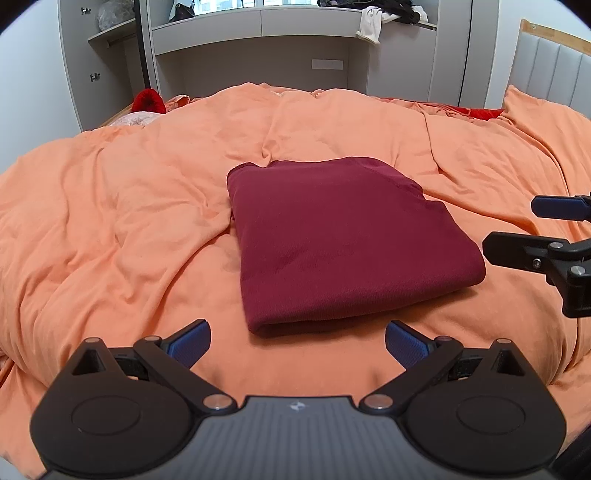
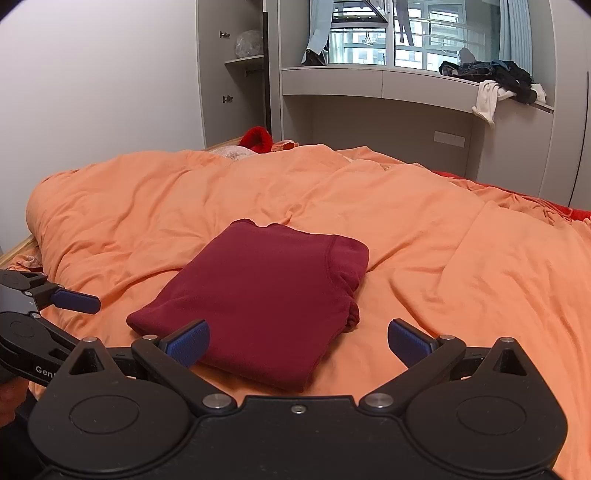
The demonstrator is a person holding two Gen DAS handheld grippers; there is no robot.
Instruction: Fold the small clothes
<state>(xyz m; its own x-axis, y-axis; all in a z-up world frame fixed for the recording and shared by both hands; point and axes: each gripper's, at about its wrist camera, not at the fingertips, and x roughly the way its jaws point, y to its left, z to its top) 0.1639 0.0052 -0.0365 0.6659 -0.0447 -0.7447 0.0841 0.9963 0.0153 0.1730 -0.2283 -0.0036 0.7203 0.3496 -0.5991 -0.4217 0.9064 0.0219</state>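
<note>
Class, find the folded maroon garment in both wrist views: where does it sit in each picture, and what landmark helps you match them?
Left wrist: folded maroon garment at centre, just right of the middle.
Right wrist: garment at centre, reaching lower left.
Shared landmark: white cloth hanging off the window ledge.

Maroon garment; plain orange duvet; blue-padded black fingers.

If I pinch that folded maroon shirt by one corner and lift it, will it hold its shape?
Probably not. The maroon shirt looks like soft knit stacked in loose layers, so it would likely droop and unfold. It sits on a rumpled orange duvet, so pushing may bunch it rather than slide it.
</note>
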